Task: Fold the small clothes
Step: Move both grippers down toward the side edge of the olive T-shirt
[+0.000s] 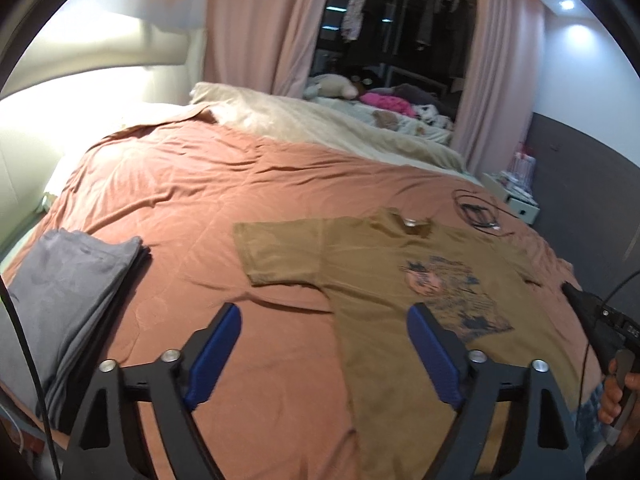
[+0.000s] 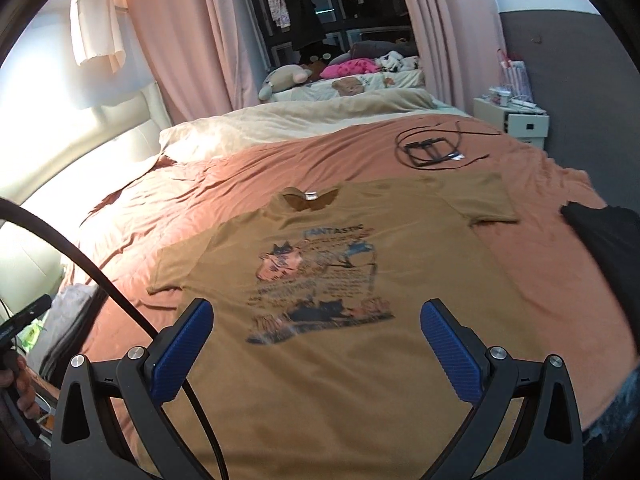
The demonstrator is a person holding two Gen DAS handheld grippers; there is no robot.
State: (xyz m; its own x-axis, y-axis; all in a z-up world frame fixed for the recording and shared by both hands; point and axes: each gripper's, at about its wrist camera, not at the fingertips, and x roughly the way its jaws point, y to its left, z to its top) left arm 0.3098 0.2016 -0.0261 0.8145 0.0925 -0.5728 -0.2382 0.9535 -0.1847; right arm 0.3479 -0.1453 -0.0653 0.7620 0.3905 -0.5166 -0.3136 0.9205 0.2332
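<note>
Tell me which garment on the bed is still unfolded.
The tan printed T-shirt, spread flat with both sleeves out on the pink bedspread. The grey garment at the bed's left edge is already folded into a stack.

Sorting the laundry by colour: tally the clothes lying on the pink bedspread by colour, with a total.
Brown: 1, the T-shirt spread flat
Grey: 1, the folded garment
Black: 1, the dark garment at the bed's edge
Total: 3
</note>
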